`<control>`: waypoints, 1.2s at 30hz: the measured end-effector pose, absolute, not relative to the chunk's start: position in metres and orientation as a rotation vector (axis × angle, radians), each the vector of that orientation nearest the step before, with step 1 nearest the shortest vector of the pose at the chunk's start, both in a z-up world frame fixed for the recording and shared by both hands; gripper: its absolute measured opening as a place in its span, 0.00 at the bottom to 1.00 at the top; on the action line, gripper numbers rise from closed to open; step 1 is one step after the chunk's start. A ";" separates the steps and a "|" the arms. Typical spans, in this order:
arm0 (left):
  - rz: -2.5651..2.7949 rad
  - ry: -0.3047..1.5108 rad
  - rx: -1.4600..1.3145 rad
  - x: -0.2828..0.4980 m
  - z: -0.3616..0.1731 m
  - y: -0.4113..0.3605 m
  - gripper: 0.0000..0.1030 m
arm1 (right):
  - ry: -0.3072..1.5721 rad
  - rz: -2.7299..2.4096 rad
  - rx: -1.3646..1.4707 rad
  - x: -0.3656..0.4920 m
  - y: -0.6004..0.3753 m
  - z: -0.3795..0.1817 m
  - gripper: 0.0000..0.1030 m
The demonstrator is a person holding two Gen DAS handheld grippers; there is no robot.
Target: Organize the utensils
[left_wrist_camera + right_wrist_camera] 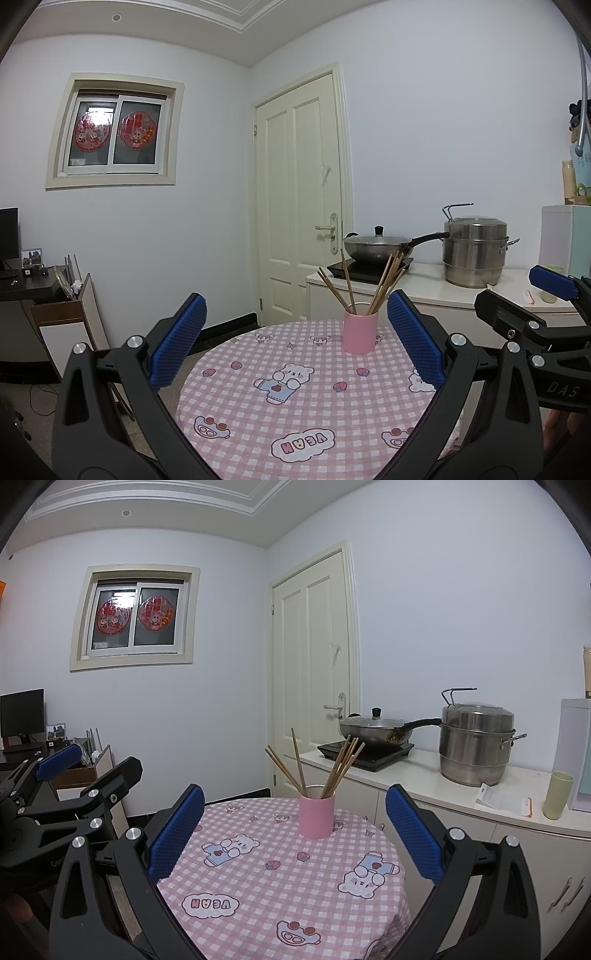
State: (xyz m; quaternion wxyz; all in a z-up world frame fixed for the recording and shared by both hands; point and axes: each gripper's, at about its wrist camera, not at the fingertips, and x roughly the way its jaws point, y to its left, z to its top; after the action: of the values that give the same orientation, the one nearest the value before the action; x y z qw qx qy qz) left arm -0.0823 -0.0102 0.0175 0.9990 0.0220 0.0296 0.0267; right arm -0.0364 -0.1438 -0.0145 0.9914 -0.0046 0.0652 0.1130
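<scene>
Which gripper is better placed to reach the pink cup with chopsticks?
Slight edge to the right gripper: the pink cup sits nearly centred between its open fingers. For the left gripper it lies off-centre.

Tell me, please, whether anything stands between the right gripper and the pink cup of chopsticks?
Nothing visible does: only bare checked tablecloth lies between the open right gripper and the pink cup holding the chopsticks.

Small room with pale walls [424, 110] and a white moulded ceiling [155, 22]. A cream-framed window [116, 131] carries red decorations. A cream panelled door [301, 192] stands shut, just beside a white counter [443, 794]. A dark desk [22, 284] holds a monitor [22, 712].
</scene>
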 end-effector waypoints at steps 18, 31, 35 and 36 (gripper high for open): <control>0.048 0.103 0.049 -0.057 0.010 -0.008 0.94 | 0.178 0.219 -0.003 -0.015 -0.140 -0.024 0.92; 0.046 0.141 0.055 -0.021 0.005 -0.008 0.94 | 0.218 0.216 0.006 0.021 -0.144 -0.033 0.92; 0.042 0.149 0.058 -0.010 0.003 -0.008 0.94 | 0.225 0.213 0.010 0.031 -0.144 -0.035 0.92; 0.042 0.150 0.059 -0.008 0.003 -0.008 0.94 | 0.227 0.212 0.011 0.033 -0.145 -0.036 0.92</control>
State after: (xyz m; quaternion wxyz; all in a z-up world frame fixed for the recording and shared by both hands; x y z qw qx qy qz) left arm -0.0083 -0.0080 0.0034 0.9965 0.0293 0.0749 0.0212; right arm 0.0329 -0.1446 -0.0356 0.9879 0.0056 0.1128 0.1058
